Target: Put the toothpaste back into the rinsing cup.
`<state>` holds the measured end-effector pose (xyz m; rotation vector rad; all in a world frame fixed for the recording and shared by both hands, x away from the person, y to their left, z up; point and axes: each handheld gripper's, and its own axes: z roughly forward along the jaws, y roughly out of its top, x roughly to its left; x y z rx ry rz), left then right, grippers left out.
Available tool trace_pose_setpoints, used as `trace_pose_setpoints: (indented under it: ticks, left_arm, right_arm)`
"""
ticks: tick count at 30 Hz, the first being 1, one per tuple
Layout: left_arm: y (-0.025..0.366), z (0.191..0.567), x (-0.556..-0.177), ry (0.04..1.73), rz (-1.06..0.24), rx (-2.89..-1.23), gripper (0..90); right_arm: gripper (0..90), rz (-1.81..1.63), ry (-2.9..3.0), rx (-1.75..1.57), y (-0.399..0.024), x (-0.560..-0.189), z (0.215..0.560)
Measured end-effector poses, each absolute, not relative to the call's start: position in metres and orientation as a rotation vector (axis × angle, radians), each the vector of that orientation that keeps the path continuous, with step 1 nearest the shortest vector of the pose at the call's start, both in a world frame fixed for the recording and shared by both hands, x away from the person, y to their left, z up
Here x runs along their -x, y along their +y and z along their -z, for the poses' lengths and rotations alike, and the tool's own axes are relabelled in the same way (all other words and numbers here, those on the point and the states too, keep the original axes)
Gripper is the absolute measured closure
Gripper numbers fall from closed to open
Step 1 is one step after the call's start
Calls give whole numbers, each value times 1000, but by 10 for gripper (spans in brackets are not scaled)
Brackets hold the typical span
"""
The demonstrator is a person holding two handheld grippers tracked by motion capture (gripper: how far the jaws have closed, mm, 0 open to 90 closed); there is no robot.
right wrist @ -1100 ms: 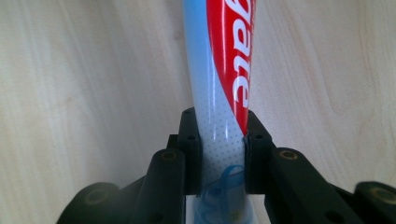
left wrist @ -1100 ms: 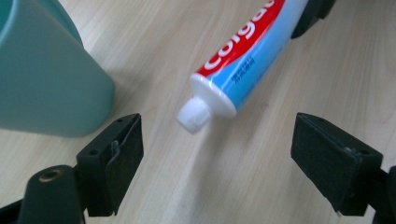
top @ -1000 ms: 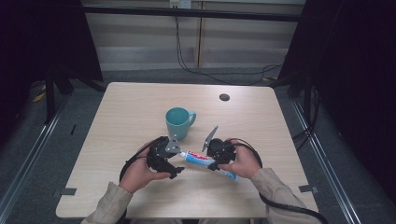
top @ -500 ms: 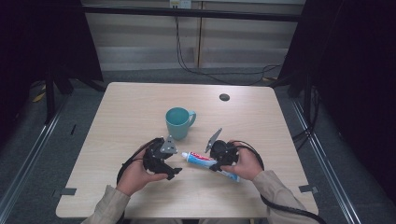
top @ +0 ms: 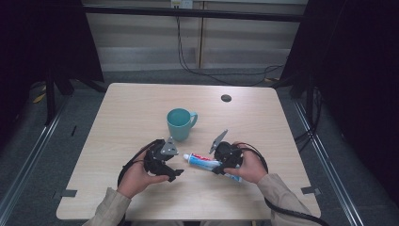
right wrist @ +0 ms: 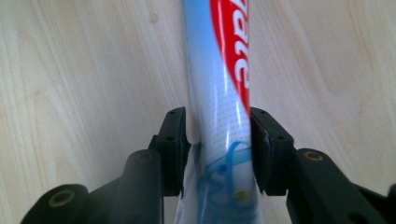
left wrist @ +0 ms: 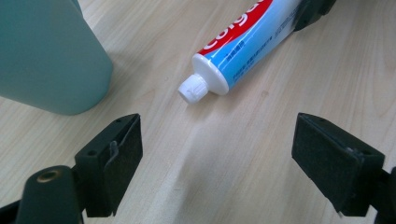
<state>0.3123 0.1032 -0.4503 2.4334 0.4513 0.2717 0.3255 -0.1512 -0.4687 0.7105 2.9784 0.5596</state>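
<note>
The right gripper (right wrist: 217, 140) straddles the tail half of the toothpaste tube (right wrist: 219, 93), low in the middle of the right gripper view. Its jaws have just been opening: the right pad looks to lie against the tube, while a thin gap shows at the left, so the grip seems slack. The left gripper (left wrist: 217, 154) stands wide with nothing between its jaws, aimed at the white cap (left wrist: 192, 88) just ahead. The tube lies flat on the table (top: 141, 108), lower centre of the high view, cap toward the teal mug (top: 179, 123) at upper left. It should be light, soft and slick, denting under pressure; the stiff shoulder behind the cap seems the safest hold. Compared with the earlier high view, both hands sit nearly where they were.
</note>
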Motion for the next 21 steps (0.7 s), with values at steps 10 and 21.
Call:
trace_pose_setpoints:
  ticks: [10,21]
  left_arm:
    - [103,449,-312,454,-276,-2430,164]
    - [101,449,-311,452,-276,-2421,164]
  right_arm:
    - [437,-488,2982,-727,-165,-321,465]
    - [421,-436,2996,-775,-179,-316,469]
